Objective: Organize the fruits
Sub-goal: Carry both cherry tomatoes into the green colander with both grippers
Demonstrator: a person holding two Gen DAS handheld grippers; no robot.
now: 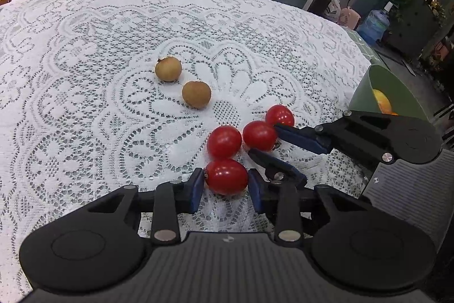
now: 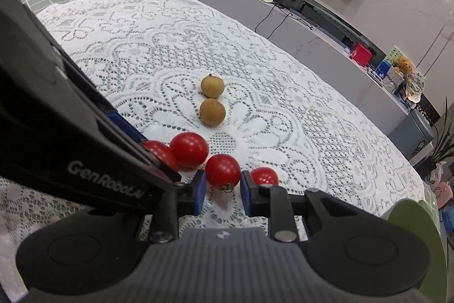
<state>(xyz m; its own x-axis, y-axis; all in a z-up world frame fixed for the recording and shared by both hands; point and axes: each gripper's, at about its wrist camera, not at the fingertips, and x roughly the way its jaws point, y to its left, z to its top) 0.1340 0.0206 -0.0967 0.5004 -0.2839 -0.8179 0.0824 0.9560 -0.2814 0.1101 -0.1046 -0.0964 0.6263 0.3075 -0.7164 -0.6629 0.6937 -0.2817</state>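
Several red cherry tomatoes lie clustered on the white lace tablecloth (image 1: 85, 104). My left gripper (image 1: 226, 183) has its blue pads on both sides of the nearest tomato (image 1: 226, 175), touching it. My right gripper (image 2: 222, 189) brackets another tomato (image 2: 222, 170) with its pads close against it; it also shows in the left wrist view (image 1: 262, 141), fingers either side of that tomato (image 1: 258, 135). Two brown longans (image 1: 168, 69) (image 1: 196, 94) sit further out, also seen in the right wrist view (image 2: 212, 87) (image 2: 212, 112).
A green bowl (image 1: 377, 81) holding an orange fruit (image 1: 381, 101) stands at the table's right edge; its rim shows in the right wrist view (image 2: 408, 215). Beyond the table are a low white cabinet, plants and a water jug.
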